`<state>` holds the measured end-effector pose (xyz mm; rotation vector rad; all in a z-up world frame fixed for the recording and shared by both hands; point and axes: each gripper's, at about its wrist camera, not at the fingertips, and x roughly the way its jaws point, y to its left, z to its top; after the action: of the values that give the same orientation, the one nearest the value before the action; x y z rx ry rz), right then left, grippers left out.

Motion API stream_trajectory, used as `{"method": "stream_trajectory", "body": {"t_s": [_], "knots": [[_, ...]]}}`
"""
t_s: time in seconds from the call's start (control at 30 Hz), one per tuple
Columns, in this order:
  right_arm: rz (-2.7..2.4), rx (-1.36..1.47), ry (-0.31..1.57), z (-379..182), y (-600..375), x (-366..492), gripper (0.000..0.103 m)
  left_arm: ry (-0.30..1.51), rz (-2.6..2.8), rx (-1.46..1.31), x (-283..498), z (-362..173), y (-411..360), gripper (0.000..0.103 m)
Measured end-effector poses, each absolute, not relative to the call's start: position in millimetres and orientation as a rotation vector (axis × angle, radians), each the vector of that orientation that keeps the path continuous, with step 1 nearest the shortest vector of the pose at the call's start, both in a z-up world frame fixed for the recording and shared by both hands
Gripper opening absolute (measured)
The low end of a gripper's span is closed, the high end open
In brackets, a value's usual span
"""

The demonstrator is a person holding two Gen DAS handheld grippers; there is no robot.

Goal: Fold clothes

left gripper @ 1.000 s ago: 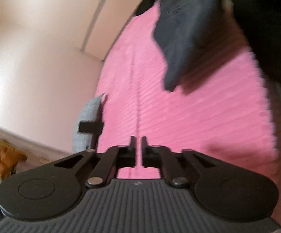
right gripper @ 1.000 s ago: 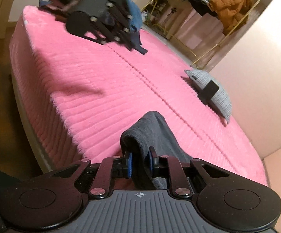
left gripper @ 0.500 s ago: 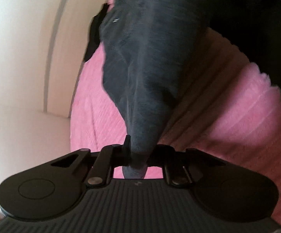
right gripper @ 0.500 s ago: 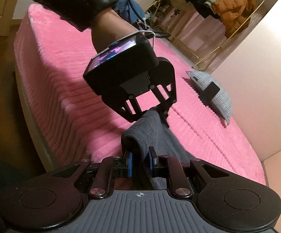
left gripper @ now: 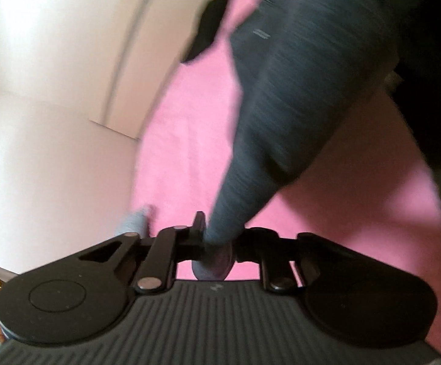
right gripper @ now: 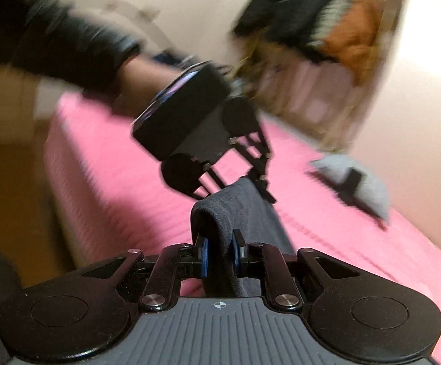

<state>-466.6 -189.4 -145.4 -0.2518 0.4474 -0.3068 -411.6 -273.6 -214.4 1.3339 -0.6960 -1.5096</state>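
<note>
Left gripper (left gripper: 217, 237) now clamped on a tip of the dark grey garment (left gripper: 296, 97); one second ago closed on nothing, well clear of the cloth, half a second ago just arriving at it. Right gripper (right gripper: 219, 251) pinched on another bunched part of the same garment (right gripper: 241, 206), as in the earlier frames. Garment thus held at two places, stretched between the grippers and lifted above the pink bed (right gripper: 327, 231), no longer dangling from one side only. Both views now smeared with motion, so grippers probably swinging together; exact edge or corner gripped not resolvable, possibly a hem or leg end. Meaning for task, as a judgement: two-point hold suits spreading the piece or laying it flat on the bed for a fold; no fold discernible in the cloth. Grey pillow (right gripper: 360, 182) lying on far side of bed, clothes rack (right gripper: 320, 30) behind.
</note>
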Motion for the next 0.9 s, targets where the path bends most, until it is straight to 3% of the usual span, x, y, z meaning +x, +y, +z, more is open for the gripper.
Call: {"method": "stream_trajectory", "body": {"t_s": [0.13, 0.2, 0.33, 0.57, 0.73, 0.9], "knots": [[-0.498, -0.108, 0.256, -92, -237, -525, 0.013, -0.776, -1.460, 1.178, -454, -154, -323, 0.050], [-0.623, -0.022, 0.181, -77, -273, -564, 0.013, -0.772, -1.485, 1.040, -480, -123, -344, 0.070], [-0.821, 0.268, 0.054, -92, -349, -650, 0.013, -0.643, -1.560, 0.881, -515, -98, -371, 0.071], [-1.032, 0.959, -0.061, -251, -443, -758, 0.014, -0.350, -1.720, 1.013, -541, -192, -417, 0.071], [-0.933, 0.944, -0.184, -234, -451, -772, 0.013, -0.231, -1.766, 1.061, -538, -230, -410, 0.070], [-1.009, 0.907, -0.267, -229, -463, -793, 0.013, -0.027, -1.788, 0.975, -522, -227, -442, 0.069]]}}
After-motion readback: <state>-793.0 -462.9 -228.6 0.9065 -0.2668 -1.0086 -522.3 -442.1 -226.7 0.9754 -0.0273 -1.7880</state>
